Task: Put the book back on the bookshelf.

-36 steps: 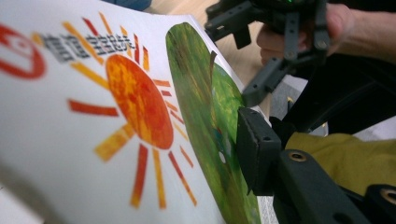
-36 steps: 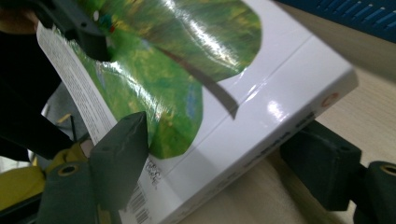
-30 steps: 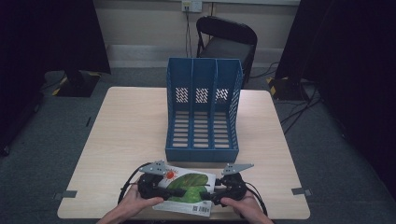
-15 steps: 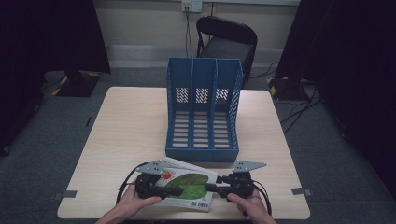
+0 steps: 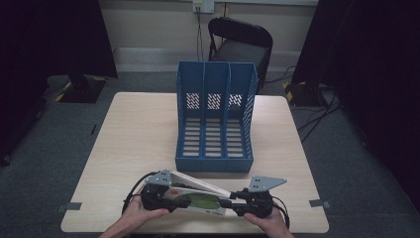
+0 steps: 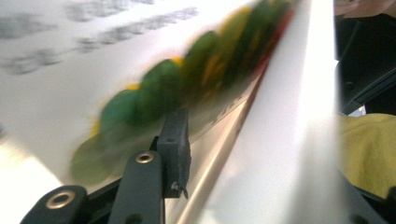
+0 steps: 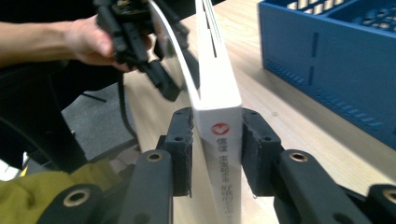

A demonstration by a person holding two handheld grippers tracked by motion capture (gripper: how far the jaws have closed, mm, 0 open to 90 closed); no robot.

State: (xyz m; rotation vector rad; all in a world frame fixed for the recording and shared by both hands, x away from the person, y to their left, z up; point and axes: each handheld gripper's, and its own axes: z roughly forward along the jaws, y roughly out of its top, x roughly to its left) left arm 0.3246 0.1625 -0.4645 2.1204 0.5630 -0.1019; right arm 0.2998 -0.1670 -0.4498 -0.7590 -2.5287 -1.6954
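High view: near the tabletop's (image 5: 124, 148) front edge, before the blue rack (image 5: 214, 119), the right hand-held gripper (image 7: 217, 149) clamps the book's (image 5: 198, 196) spine; the left hand-held gripper (image 5: 171, 198) grips its cover.

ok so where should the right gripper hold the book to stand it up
On the spine end, coming in from the book's right end, roughly as the right gripper sits now: its two pads clamp the white spine squarely, one on each cover. The spine is the stiffest part, while the front cover is already bowing away at the left gripper's end.
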